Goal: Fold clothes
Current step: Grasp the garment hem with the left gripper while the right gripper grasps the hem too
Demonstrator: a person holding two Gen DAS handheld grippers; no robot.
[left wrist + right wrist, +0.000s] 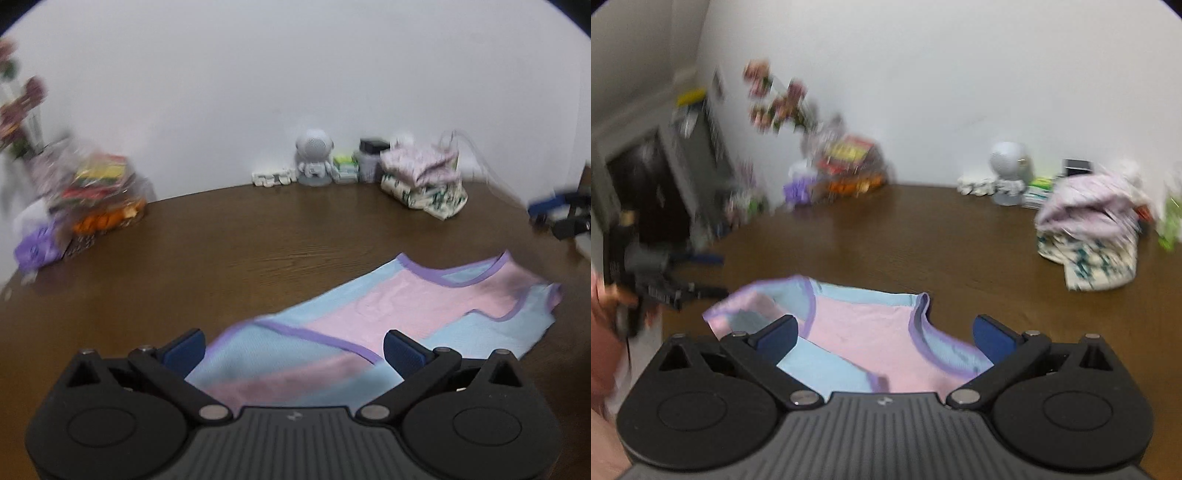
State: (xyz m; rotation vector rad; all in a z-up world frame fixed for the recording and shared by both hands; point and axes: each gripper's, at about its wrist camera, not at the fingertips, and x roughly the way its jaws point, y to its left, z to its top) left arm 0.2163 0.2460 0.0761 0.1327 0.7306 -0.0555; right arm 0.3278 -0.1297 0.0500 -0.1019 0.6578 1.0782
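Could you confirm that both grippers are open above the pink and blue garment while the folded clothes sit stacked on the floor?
Not quite: the folded clothes sit stacked on the brown table, as the right wrist view shows. The left gripper and right gripper are open above the garment.

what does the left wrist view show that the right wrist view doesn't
Only the left wrist view shows the open left gripper close up, with the right gripper small at its right edge.

Only the right wrist view shows the open right gripper close up, a grey cabinet beside the wall, and a hand at the left edge.

Both show the pink, blue and purple-trimmed garment lying loose on the brown wooden table, the folded patterned clothes pile, the white round-headed figurine and the blurred flowers.
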